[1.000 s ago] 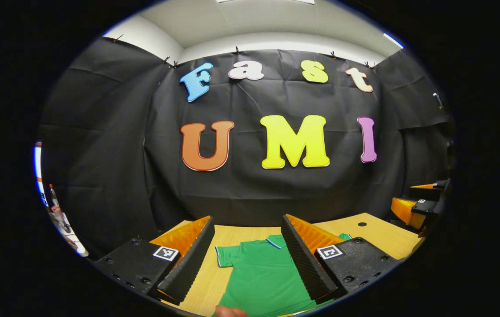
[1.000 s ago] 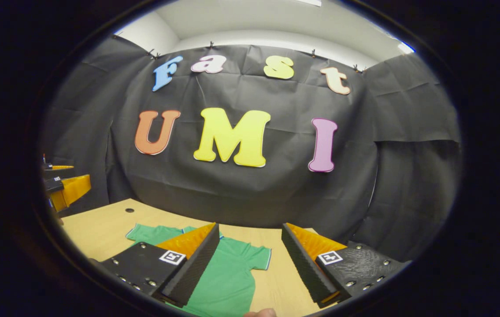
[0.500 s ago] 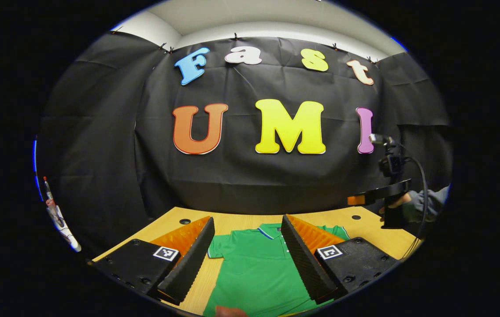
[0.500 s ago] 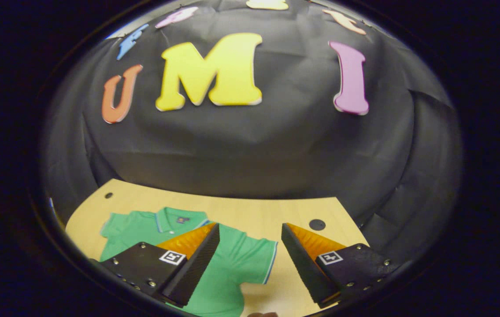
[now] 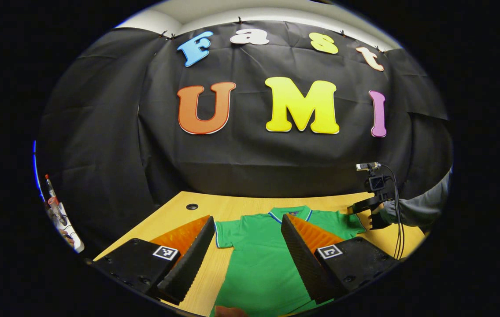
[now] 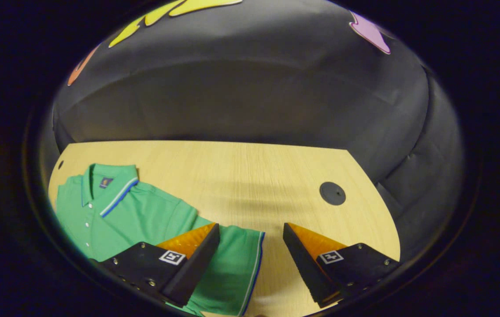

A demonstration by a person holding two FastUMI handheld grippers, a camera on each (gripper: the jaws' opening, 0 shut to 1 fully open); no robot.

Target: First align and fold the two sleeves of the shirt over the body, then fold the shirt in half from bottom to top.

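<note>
Green polo shirt (image 5: 263,259) lies flat on the wooden worktop (image 6: 250,171), collar toward the back edge, both sleeves spread out. Left gripper (image 5: 245,255) hangs over the shirt's body w/ jaws wide apart, nothing in them. Right gripper (image 6: 250,259) is low over the shirt's right sleeve (image 6: 232,259), jaws gaping too, straddling the striped cuff, gripping nothing. Seen from the left gripper view, a gray-sleeved hand (image 5: 382,213) holds it near the right edge.
</note>
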